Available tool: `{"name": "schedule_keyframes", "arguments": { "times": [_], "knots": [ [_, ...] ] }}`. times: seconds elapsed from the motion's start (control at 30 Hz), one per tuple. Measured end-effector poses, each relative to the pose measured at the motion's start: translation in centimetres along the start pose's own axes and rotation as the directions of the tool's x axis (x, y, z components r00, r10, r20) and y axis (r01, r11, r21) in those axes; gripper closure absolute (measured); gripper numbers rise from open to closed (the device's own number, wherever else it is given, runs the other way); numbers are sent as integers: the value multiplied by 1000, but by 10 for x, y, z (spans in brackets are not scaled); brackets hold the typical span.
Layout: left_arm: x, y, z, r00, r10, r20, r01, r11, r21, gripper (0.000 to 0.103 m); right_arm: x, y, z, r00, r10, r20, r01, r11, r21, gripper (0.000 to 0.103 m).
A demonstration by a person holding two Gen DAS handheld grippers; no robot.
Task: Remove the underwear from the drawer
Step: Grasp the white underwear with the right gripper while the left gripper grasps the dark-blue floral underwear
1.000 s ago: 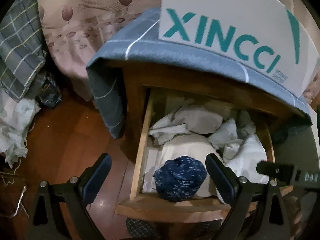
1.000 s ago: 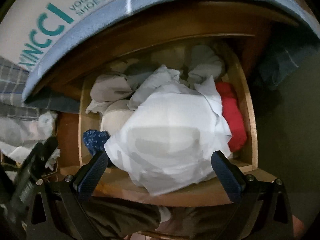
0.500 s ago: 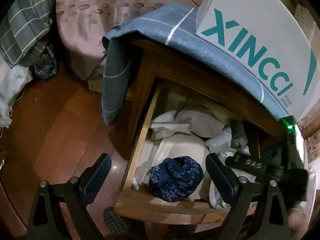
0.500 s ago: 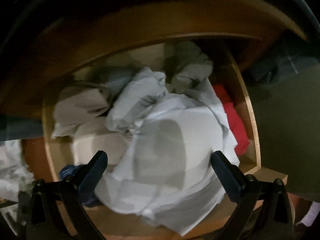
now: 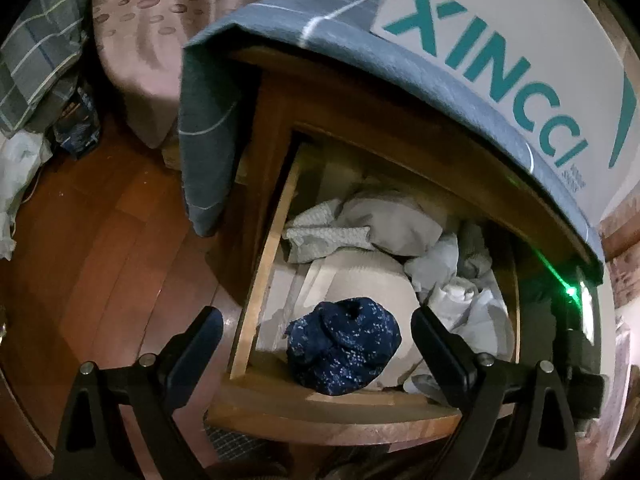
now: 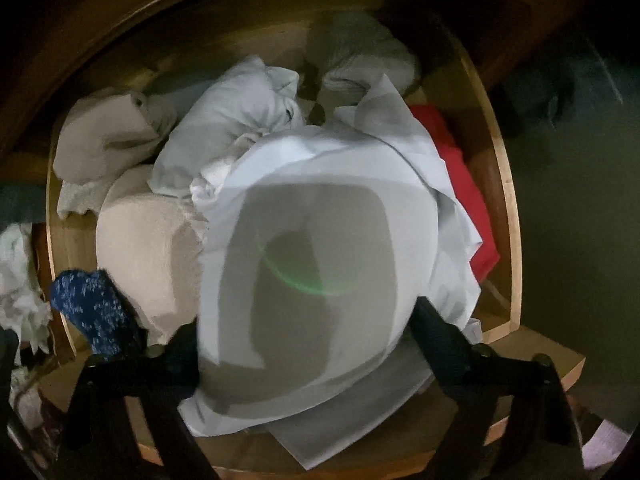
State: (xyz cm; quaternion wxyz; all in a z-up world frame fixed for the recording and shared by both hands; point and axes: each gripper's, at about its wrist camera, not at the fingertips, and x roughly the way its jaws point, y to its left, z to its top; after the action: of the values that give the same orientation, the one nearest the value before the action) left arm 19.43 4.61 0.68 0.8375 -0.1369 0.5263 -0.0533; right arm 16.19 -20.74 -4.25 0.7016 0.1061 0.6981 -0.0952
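Right gripper (image 6: 304, 332) is nose-down over the open drawer (image 6: 508, 216), jaws closing w/ the white underwear (image 6: 320, 216) bulging between them. Pads look to be at the fabric's edges, but blur hides whether they're pressing yet, so call it not clamped. Straight-down aim makes sense: the piece sits on top of the pile at the front of the drawer, so a top pinch should lift it clear w/o dragging the rest.

Left gripper (image 5: 316, 344) hangs back over the drawer's front left corner, jaws wide apart, nothing in them. The navy speckled bundle (image 5: 344, 352) lies below, between the fingers but untouched. Likely just keeping out of the way.

Neighbours crowd in: red cloth (image 6: 464, 188) tucked just beside the white piece, beige garment (image 6: 148, 232) on the other side. Risk is snagging one of them on the lift
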Motion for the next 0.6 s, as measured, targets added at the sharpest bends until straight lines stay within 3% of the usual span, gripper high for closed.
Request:
{"name": "schedule_keyframes", "arguments": {
  "times": [0.13, 0.33, 0.43, 0.6],
  "knots": [
    [4, -6, 0, 1000, 1, -17, -1, 1000, 23, 5, -9, 3, -10, 1000, 1, 28, 1, 998, -58, 47],
    [12, -17, -3, 998, -7, -55, 11, 998, 67, 5, -13, -11, -14, 992, 92, 82, -84, 992, -97, 79],
    [20, -26, -7, 996, -9, -83, 18, 994, 107, 5, -26, -23, -18, 982, 155, 107, -145, 985, -95, 86],
    [34, -43, -11, 989, -15, -149, 42, 983, 177, 5, -41, -28, -16, 970, 206, 126, -197, 977, -83, 89]
  ]
}}
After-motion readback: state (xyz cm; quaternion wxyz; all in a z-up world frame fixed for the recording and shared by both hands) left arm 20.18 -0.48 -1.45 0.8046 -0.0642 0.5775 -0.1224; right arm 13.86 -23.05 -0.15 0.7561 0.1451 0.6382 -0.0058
